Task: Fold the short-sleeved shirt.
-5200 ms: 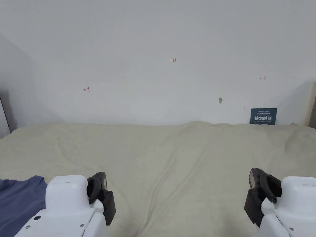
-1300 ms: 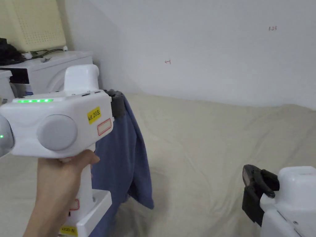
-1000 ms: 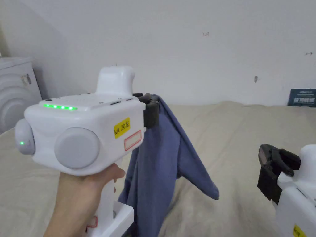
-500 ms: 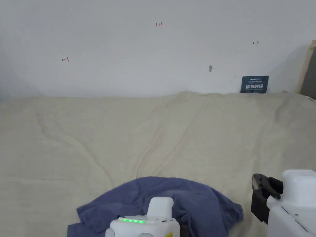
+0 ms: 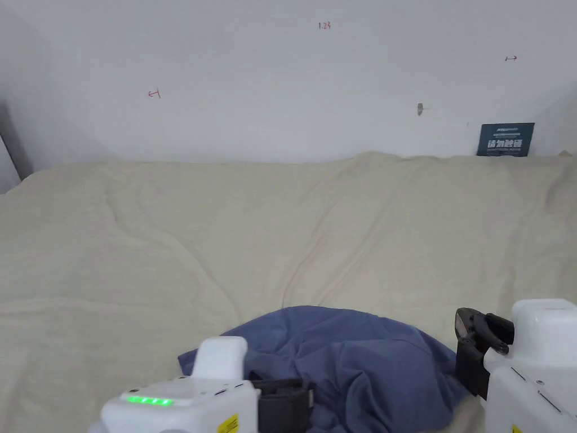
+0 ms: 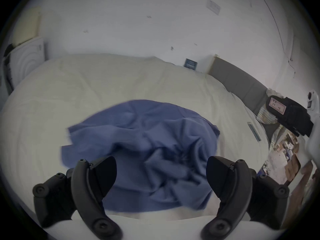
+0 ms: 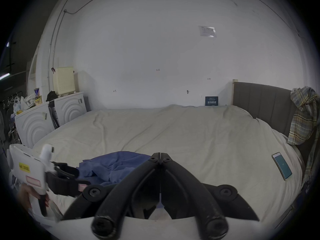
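Observation:
The blue short-sleeved shirt [image 5: 360, 361] lies crumpled in a heap on the beige sheet, near the bed's front edge. My left gripper [image 6: 161, 174] hovers just over the shirt's near side, jaws wide open with nothing between them. In the head view the left gripper [image 5: 304, 401] sits at the bottom, left of the heap's middle. My right gripper [image 7: 160, 155] is shut with its tips touching and nothing in them. It stays to the right of the shirt [image 7: 112, 165], apart from the cloth. The head view shows the right gripper [image 5: 466, 327] beside the heap's right edge.
The wide bed [image 5: 169, 237] runs back to a white wall. A phone [image 7: 282, 165] lies on the sheet at the right. A plaid shirt [image 7: 303, 119] hangs over the grey headboard [image 7: 259, 101]. White machines [image 7: 34, 122] stand to the left of the bed.
The left gripper held the shirt hanging in the air, brought it from the left to the bed's front middle, laid it down and opened. The right gripper stayed shut.

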